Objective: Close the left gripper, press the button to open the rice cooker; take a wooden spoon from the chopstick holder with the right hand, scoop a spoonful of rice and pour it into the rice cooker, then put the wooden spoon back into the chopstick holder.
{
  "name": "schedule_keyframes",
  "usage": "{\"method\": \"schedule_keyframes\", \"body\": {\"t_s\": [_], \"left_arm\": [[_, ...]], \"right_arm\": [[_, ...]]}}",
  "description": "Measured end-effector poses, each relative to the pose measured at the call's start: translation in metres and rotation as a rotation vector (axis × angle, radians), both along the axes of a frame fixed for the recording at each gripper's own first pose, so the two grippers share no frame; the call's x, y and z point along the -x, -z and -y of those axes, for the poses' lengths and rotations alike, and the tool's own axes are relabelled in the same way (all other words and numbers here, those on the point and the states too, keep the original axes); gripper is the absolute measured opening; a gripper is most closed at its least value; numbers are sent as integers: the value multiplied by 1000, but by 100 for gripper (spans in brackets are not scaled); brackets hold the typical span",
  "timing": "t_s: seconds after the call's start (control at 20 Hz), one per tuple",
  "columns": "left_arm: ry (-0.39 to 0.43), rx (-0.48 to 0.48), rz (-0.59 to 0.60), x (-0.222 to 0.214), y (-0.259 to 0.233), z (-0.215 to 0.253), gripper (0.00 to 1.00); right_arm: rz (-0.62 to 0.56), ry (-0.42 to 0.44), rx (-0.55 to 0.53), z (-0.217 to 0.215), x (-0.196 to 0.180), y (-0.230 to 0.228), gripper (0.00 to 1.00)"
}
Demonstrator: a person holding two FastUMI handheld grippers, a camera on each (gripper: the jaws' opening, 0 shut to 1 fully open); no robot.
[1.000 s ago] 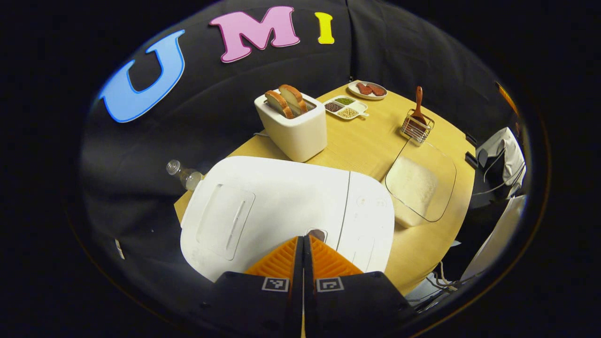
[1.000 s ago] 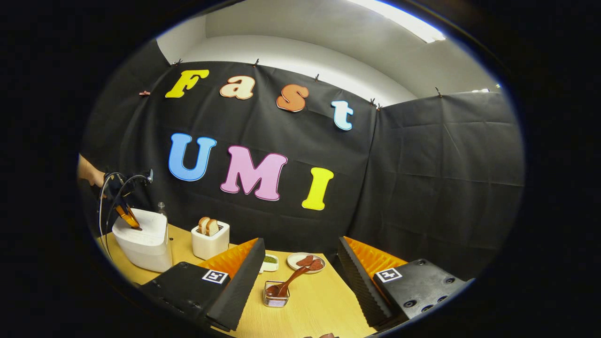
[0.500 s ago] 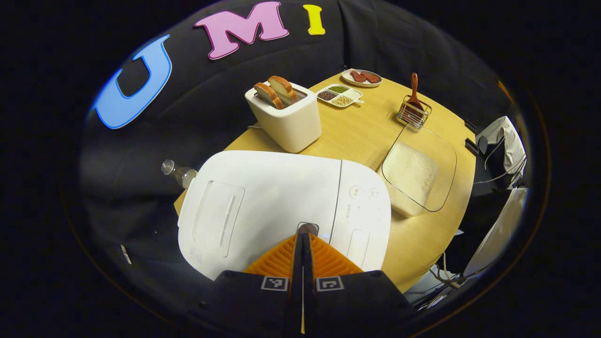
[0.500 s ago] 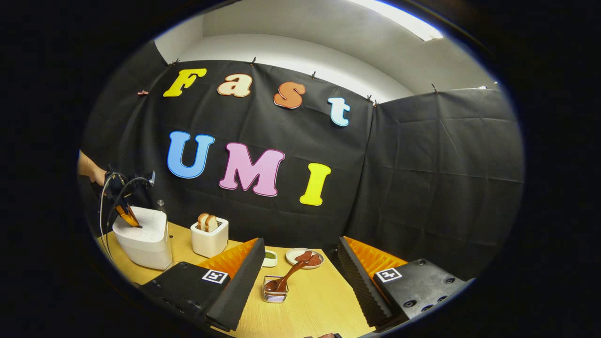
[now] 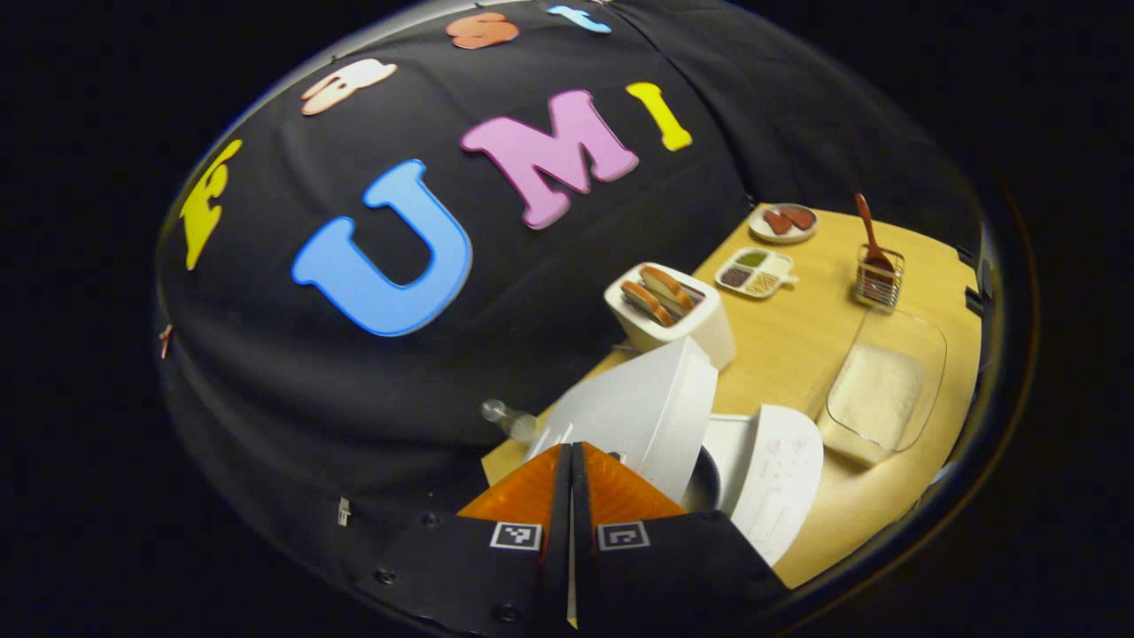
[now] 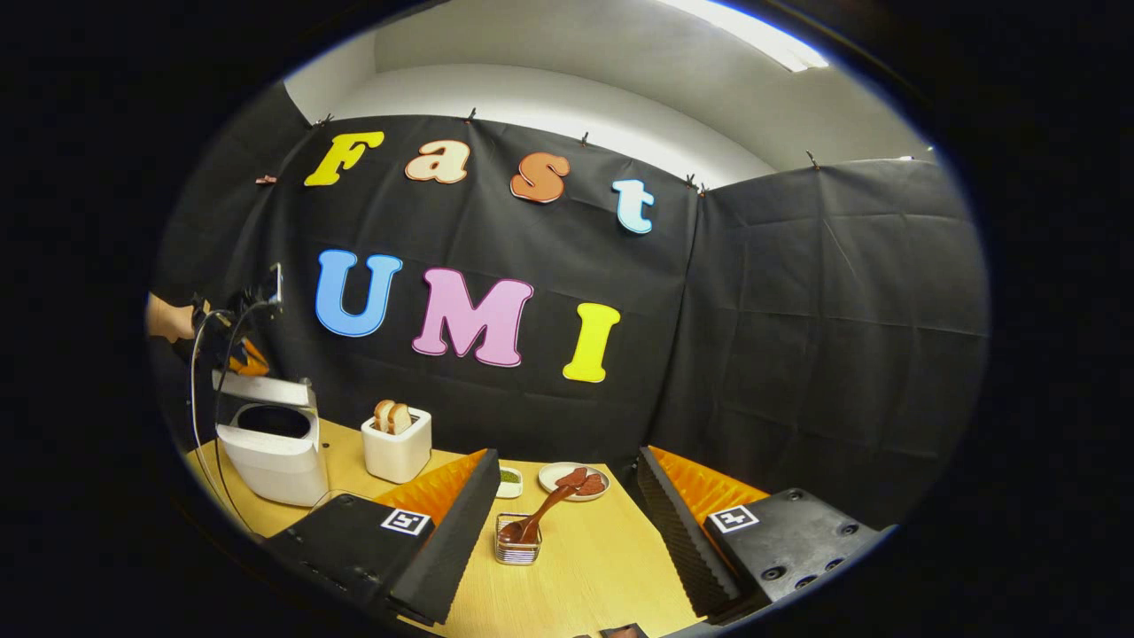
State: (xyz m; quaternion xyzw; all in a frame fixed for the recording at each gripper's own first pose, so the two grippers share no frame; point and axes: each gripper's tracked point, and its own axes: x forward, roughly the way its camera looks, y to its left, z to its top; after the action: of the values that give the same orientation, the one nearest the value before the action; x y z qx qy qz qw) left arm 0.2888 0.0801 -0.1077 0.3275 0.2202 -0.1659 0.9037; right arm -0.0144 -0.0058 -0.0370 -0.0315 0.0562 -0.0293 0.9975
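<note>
Showing rice cooker (image 6: 270,439) open; wooden spoon (image 6: 542,516) in holder.

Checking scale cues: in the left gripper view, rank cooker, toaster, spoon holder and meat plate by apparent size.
1. Cooker, though nearest the camera, which inflates it.
2. Toaster.
3. Spoon holder and meat plate look alike; not ranked.

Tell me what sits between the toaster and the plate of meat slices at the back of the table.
In the left gripper view, a divided dish of beans and grains sits between the toaster and the plate. The right gripper view shows that dish partly behind the right claw's finger.
</note>
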Motion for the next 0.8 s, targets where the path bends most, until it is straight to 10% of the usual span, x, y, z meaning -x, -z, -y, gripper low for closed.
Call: {"method": "schedule_keyframes", "body": {"t_s": [0.1,0.5,0.8], "left_arm": [[-12,156,49,16,-29,7,12],[-85,501,281,90,-91,2,97],[-122,602,414,155,-130,14,97]], "right_arm": [[20,-11,-14,-1,0,-5,98],[62,-97,-126,-23,-7,-17,98],[26,-130,-70,-22,-24,-3,98]]}}
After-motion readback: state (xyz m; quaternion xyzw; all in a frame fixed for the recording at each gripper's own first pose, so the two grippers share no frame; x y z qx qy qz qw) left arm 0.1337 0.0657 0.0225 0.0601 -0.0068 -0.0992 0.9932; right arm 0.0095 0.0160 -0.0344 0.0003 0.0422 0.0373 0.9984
